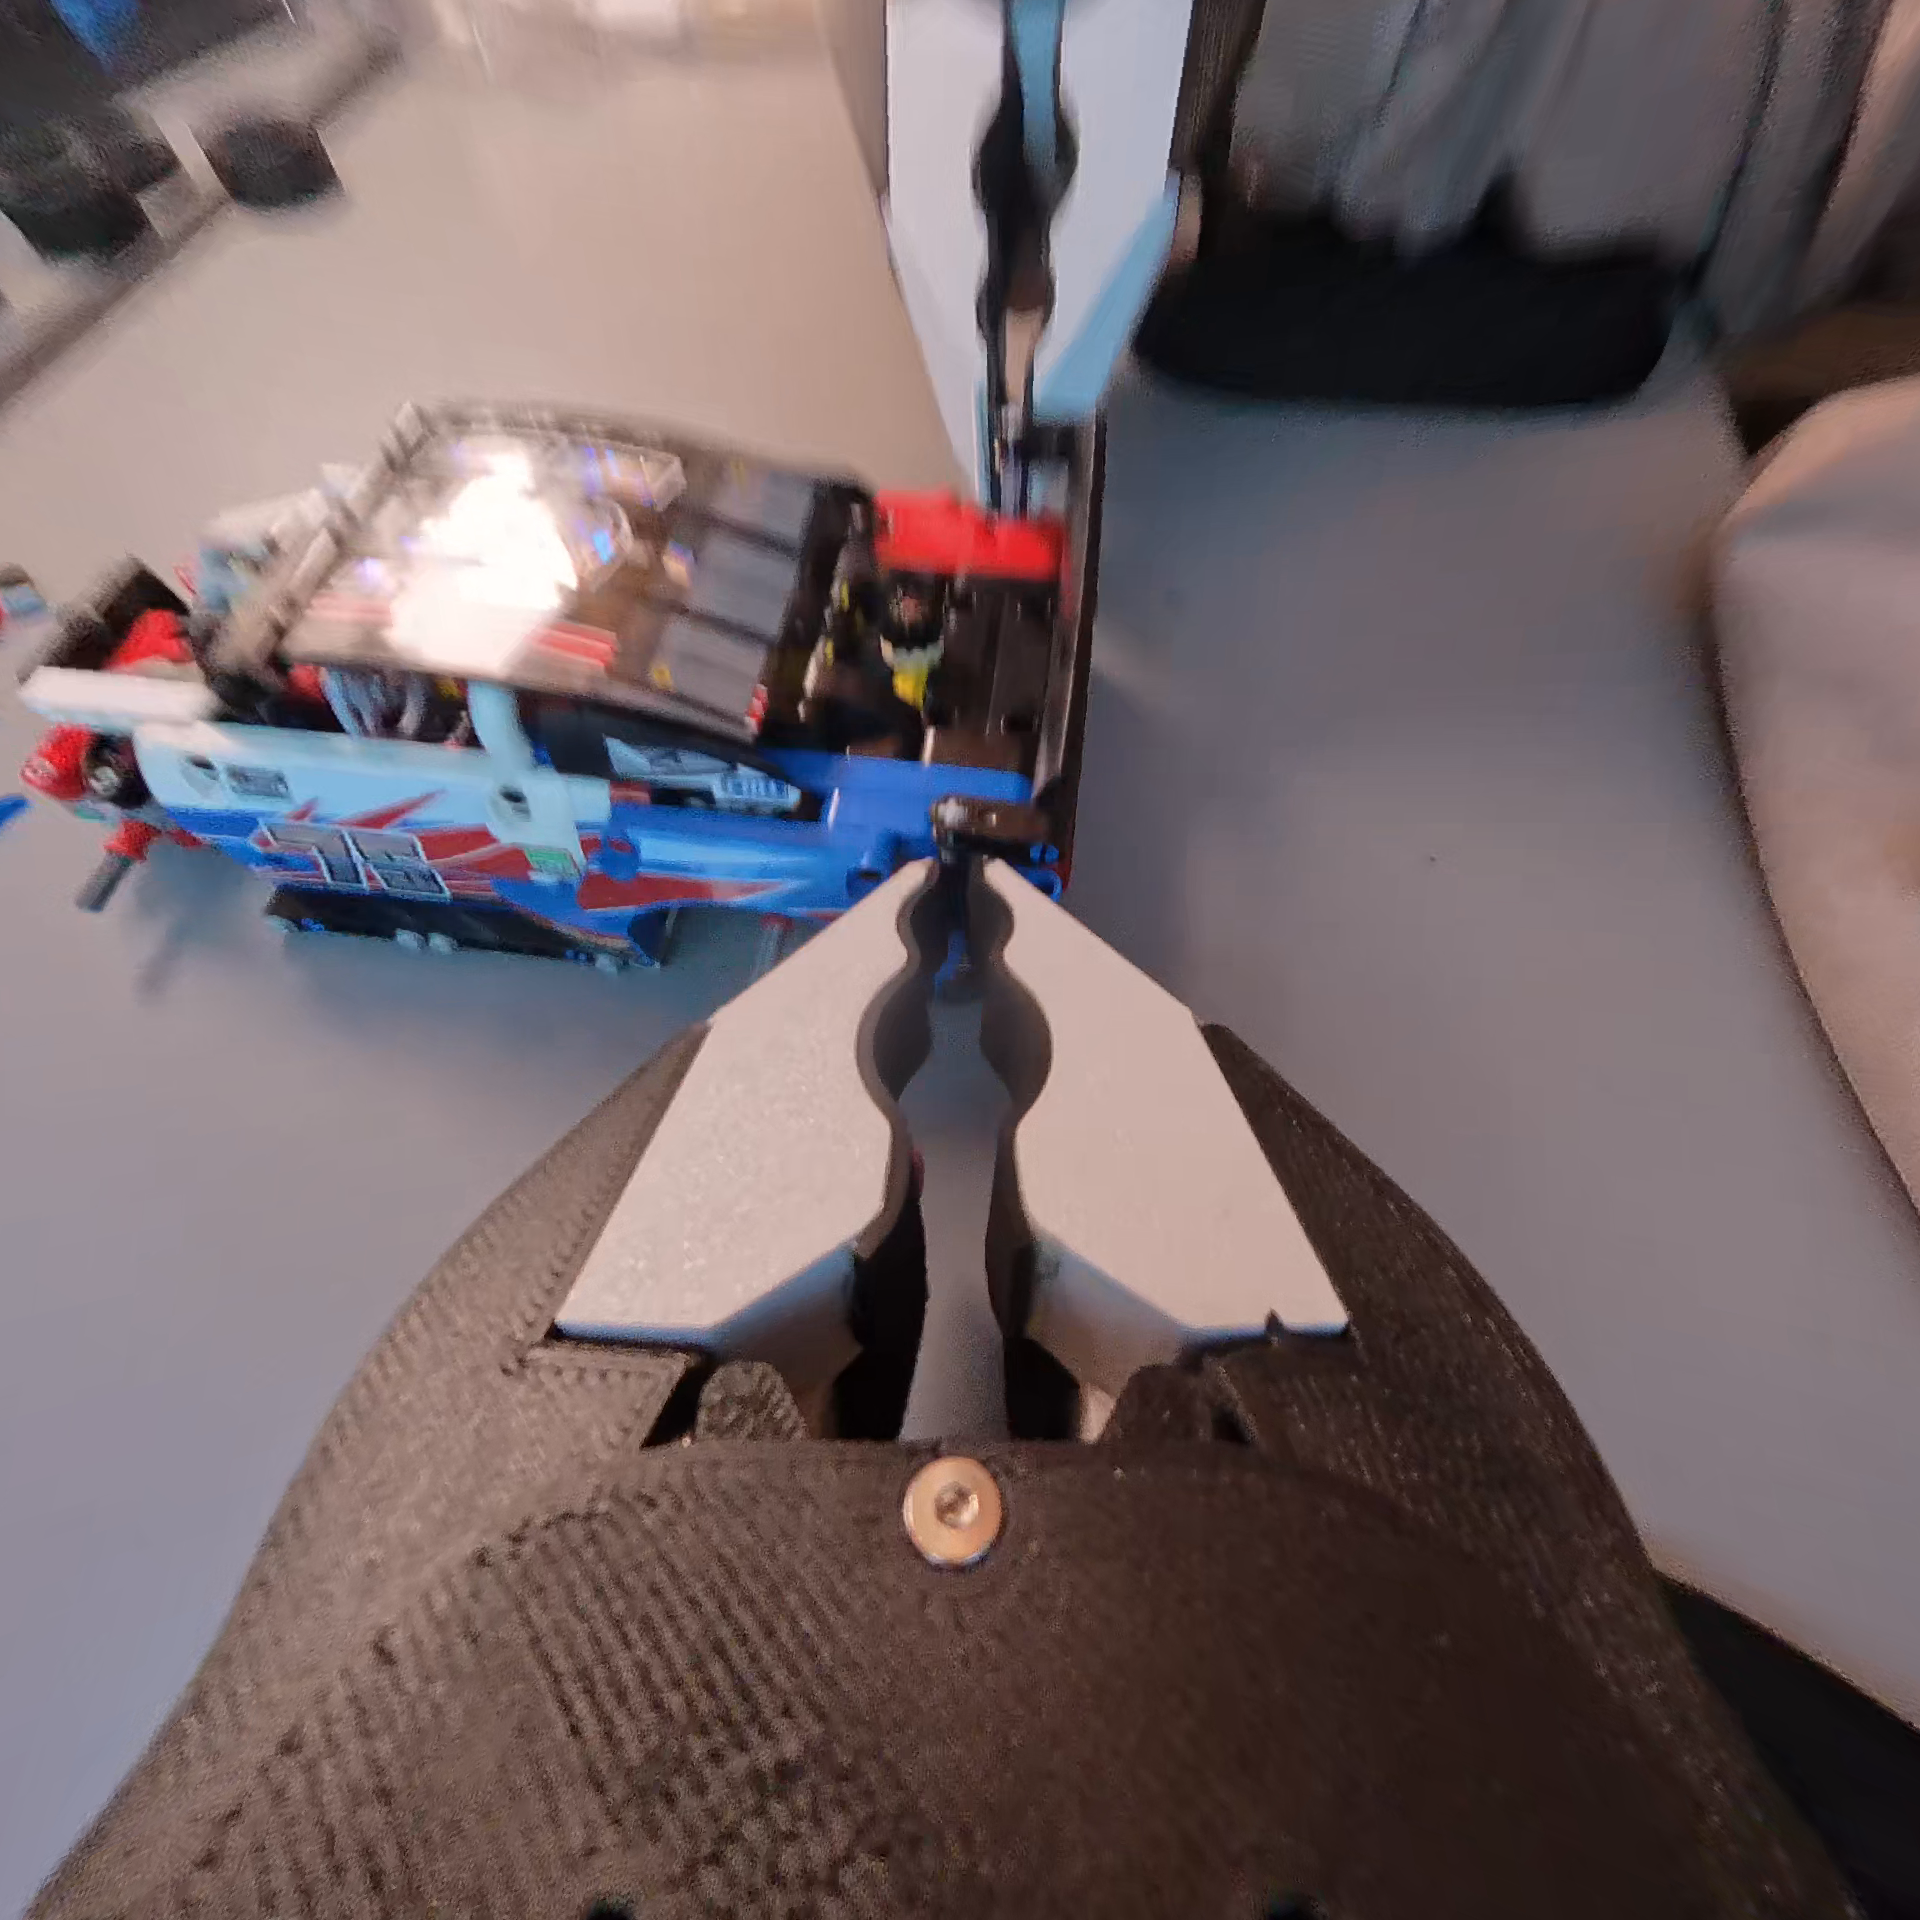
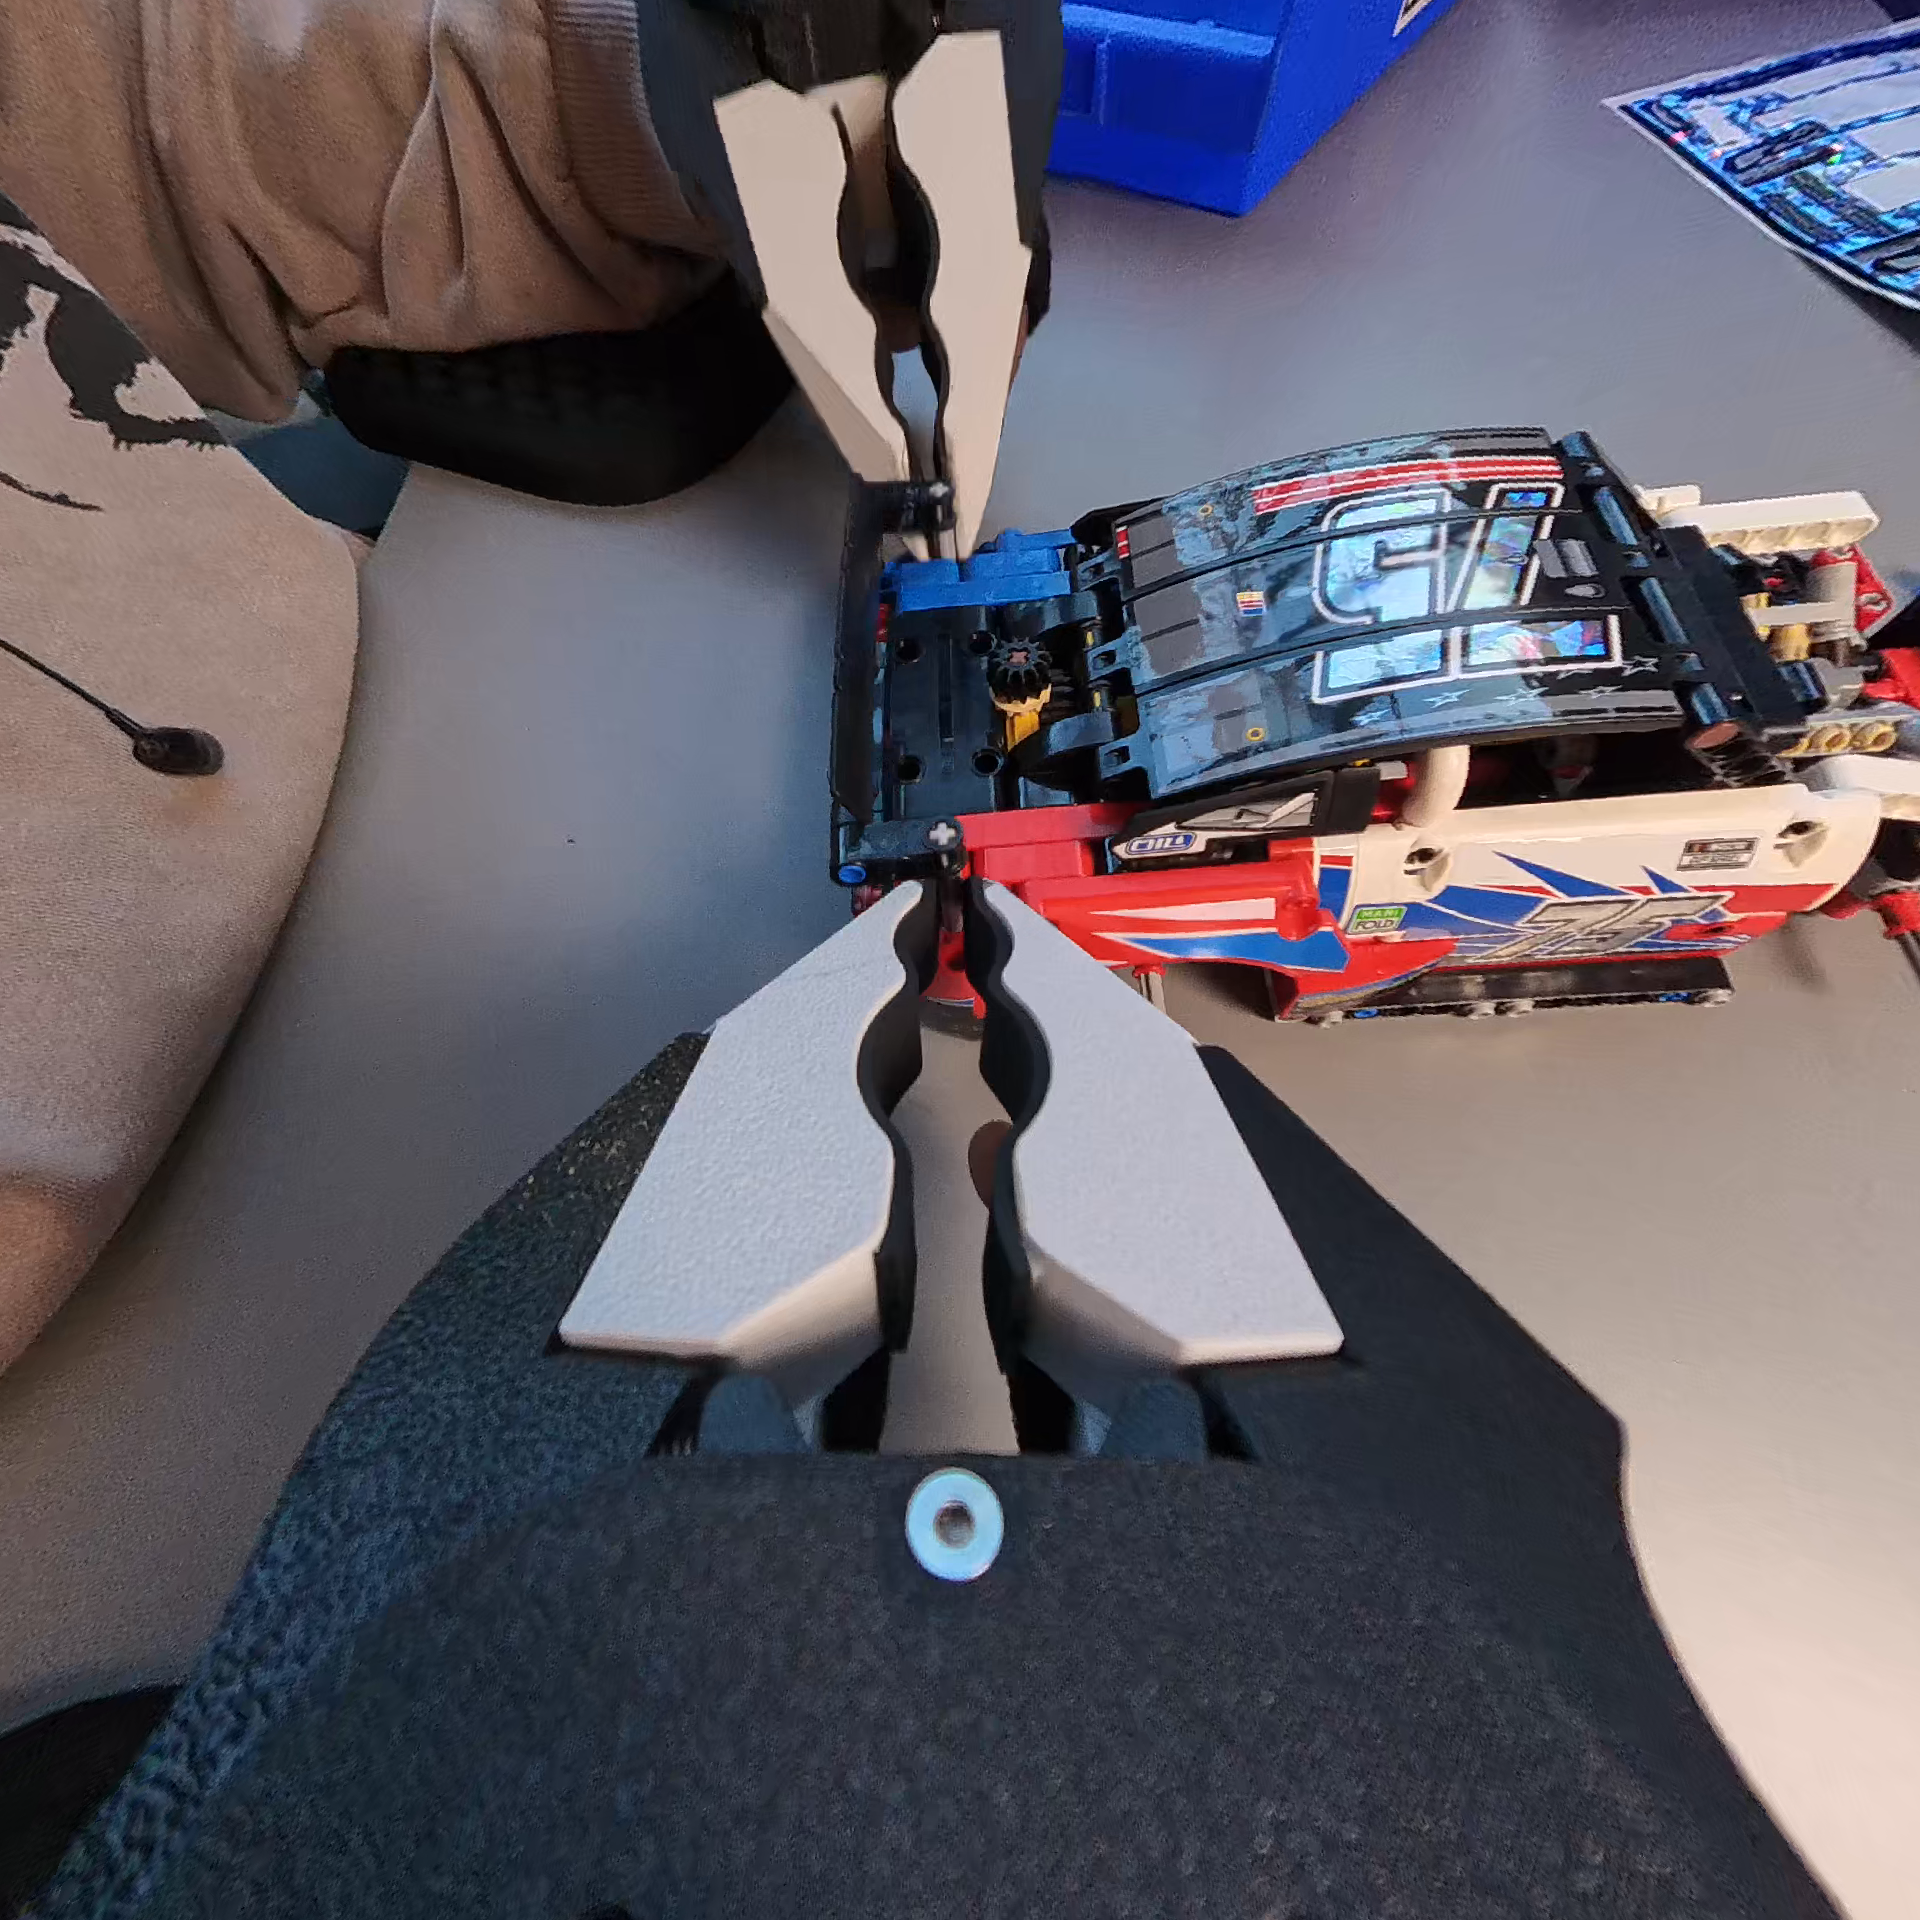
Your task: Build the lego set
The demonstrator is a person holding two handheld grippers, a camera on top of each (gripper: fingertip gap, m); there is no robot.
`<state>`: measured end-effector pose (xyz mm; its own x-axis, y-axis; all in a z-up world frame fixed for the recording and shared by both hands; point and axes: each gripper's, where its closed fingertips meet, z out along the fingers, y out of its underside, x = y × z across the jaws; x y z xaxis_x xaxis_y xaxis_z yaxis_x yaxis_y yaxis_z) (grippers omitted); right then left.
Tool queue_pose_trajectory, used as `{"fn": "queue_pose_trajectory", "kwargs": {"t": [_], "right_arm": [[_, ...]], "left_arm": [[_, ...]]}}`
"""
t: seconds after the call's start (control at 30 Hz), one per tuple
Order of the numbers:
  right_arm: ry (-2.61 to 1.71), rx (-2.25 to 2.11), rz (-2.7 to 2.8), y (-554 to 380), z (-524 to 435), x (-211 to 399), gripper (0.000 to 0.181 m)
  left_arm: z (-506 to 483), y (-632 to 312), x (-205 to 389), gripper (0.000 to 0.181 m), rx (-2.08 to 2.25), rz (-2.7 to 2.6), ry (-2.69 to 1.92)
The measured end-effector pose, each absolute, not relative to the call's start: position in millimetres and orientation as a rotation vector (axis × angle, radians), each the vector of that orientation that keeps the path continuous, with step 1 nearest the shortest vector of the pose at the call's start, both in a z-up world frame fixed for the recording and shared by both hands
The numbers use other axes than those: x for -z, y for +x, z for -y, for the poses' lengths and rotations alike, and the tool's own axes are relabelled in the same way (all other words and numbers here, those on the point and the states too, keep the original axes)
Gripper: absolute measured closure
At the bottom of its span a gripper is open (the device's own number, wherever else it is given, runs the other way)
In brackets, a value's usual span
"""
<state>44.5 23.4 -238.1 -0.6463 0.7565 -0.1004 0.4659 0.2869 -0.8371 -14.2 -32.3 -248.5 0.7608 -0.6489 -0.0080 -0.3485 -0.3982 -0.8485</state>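
Observation:
A lego race car [image 2: 1403, 727] stands on the grey table [image 2: 1455, 1247], with a black roof, a red side and a blue side [image 1: 727, 852]. A black wing panel [image 2: 857, 665] stands upright across its rear. My right gripper [image 2: 948, 896] is shut on a thin black connector [image 2: 940, 836] at the wing's red-side end. My left gripper [image 1: 958, 883] is shut on the matching black connector [image 1: 977, 821] at the blue-side end. Each gripper also shows across the car in the other view: the left [image 2: 935, 509] and the right [image 1: 1023, 416].
A blue box [image 2: 1195, 104] and a printed sheet [image 2: 1787, 156] lie behind the car. A person's beige sleeve [image 2: 312, 208] and body [image 1: 1818, 727] are close to the table edge beside the car's rear. Black tyres [image 1: 270, 166] sit far off. My hands' fingertips stand some 9 cm from each other.

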Motion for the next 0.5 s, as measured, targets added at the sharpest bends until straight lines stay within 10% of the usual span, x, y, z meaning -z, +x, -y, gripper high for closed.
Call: {"fn": "queue_pose_trajectory", "kwargs": {"t": [0.5], "right_arm": [[-1.163,-1.393,2.202,46.7,-27.2,236.1,0.175]], "left_arm": [[32.9,-15.4,241.1,0.17,0.48,-0.65,-2.001]]}}
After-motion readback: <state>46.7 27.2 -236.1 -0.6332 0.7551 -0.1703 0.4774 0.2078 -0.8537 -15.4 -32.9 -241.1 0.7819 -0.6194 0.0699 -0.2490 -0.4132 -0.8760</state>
